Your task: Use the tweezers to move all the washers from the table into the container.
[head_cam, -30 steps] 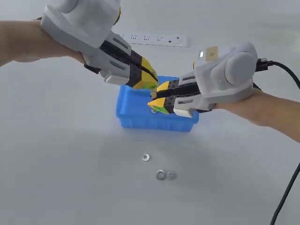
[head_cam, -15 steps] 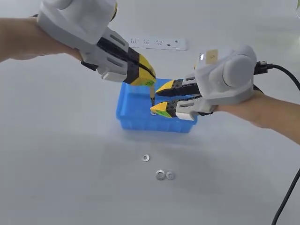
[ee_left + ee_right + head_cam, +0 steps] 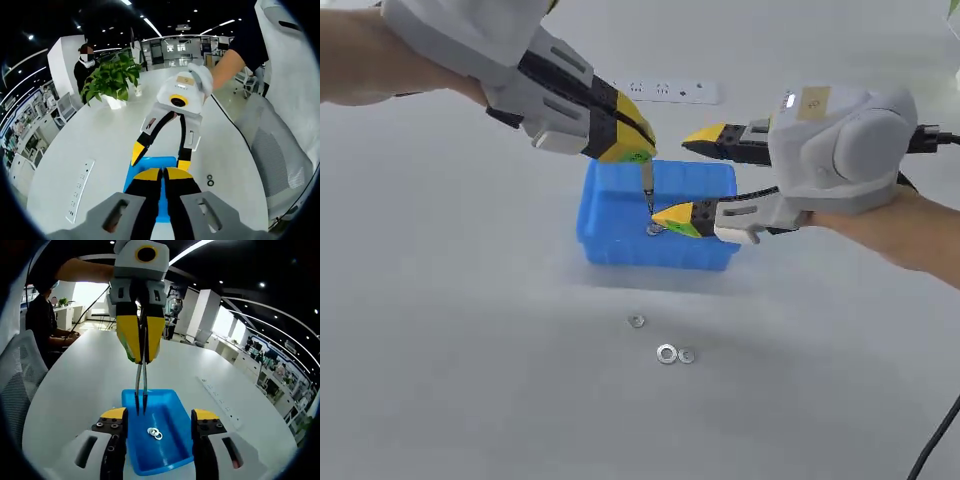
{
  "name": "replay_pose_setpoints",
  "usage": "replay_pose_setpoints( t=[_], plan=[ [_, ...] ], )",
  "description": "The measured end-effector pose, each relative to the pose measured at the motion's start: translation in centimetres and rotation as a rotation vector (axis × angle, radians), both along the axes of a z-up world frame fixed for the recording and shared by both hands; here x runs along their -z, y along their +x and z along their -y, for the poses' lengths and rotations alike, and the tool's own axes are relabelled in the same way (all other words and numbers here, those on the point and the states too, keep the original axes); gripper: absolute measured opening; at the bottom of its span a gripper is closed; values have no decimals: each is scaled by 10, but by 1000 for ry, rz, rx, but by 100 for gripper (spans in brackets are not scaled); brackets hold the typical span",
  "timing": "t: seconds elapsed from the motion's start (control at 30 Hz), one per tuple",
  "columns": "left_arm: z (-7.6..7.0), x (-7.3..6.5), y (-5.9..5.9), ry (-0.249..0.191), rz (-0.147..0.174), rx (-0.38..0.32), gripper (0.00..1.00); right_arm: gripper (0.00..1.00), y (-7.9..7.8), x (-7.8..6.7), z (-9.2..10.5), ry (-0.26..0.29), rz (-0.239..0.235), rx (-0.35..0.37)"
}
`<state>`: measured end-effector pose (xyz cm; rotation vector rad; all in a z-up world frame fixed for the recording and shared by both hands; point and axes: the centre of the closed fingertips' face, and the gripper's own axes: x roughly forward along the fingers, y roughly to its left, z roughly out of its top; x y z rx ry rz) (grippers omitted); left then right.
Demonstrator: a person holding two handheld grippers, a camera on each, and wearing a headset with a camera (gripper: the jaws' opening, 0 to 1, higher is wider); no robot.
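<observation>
Over on the left, the left gripper [image 3: 630, 150] has its jaws pressed together on the tweezers [image 3: 647, 192], which hang down from its yellow tips. Seen from the right gripper's camera, the tweezers [image 3: 141, 385] have their two points a little apart. The points dip into the blue container [image 3: 650, 252] directly below that gripper. Just under them, two washers [image 3: 154, 432] lie touching each other on the container's blue floor.

Moving right, the right gripper [image 3: 677, 178] faces the left one across the container. Its jaws are spread wide and hold nothing. The lower jaw is close beside the tweezer points and the upper jaw is up over the far rim.

Nearer the person than both grippers, a lone washer [image 3: 637, 321] lies on the white table [image 3: 470, 350]. A pair of washers [image 3: 667, 354] lies side by side a little to its right. A power strip [image 3: 660, 90] lies on the table beyond the left gripper.
</observation>
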<state>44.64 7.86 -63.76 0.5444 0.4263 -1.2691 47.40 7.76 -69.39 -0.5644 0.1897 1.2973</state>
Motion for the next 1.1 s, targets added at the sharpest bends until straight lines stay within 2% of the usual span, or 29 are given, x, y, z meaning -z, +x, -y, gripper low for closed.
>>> replay_pose_setpoints(
  t=[0.1,0.13,0.2,0.33,0.43,0.57,0.6,0.7,0.77,0.87,1.0,1.1],
  plan=[
    [1,-1,-10,3,0,5,6,56,-6,-2,12,-14,11,38],
    [2,0,-13,4,-1,6,6,58,-9,-1,19,-37,33,44],
    [3,0,-24,5,1,14,6,59,-15,0,27,-49,45,45],
    [5,2,-40,12,-11,22,6,67,-29,4,44,-75,29,51],
    [8,3,-46,-11,-28,13,6,68,-43,13,54,-92,-13,52],
    [15,13,-60,-10,-45,16,6,70,-60,27,64,-114,-44,51],
    [17,14,-63,-12,-49,16,6,70,-63,30,66,-120,-45,53],
    [25,19,-80,-25,-61,31,6,70,-72,42,77,-191,-12,43],
    [28,23,-86,-32,-78,33,6,70,-77,42,79,-187,-9,40],
    [31,33,-94,-22,-94,25,6,70,-86,43,84,-150,-63,75],
    [36,39,-101,-30,-111,10,6,71,-93,42,90,-92,-129,129],
    [38,43,-105,-29,-113,7,6,74,-97,44,94,-79,-169,154]
  ],
)
